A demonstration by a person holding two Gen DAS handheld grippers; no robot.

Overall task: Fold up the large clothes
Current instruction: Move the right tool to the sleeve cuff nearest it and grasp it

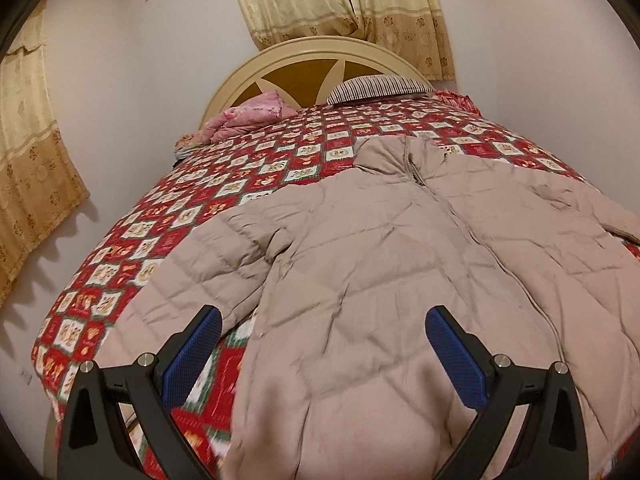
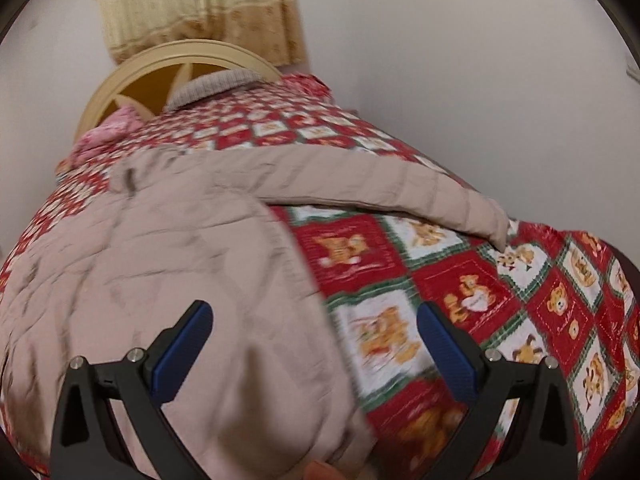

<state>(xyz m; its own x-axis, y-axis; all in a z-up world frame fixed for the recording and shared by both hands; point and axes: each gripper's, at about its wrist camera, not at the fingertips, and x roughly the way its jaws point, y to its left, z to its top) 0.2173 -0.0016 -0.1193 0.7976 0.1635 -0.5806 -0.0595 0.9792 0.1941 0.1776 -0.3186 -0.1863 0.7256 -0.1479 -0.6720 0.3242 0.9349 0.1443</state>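
Note:
A large beige quilted jacket (image 1: 384, 248) lies spread front up on the bed, zipper closed, collar toward the headboard. Its left sleeve (image 1: 208, 256) stretches out to the left in the left wrist view. My left gripper (image 1: 322, 320) is open and empty, above the jacket's lower left hem. In the right wrist view the jacket (image 2: 160, 264) fills the left side and its right sleeve (image 2: 384, 192) stretches right across the quilt. My right gripper (image 2: 314, 316) is open and empty, above the jacket's lower right edge. This view is blurred.
The bed carries a red and white bear-pattern quilt (image 1: 248, 168) (image 2: 500, 292). A cream headboard (image 1: 320, 48), a pink bundle (image 1: 252, 116) and a striped pillow (image 1: 376, 86) are at the far end. Curtains (image 1: 340, 0) hang behind. White walls flank the bed.

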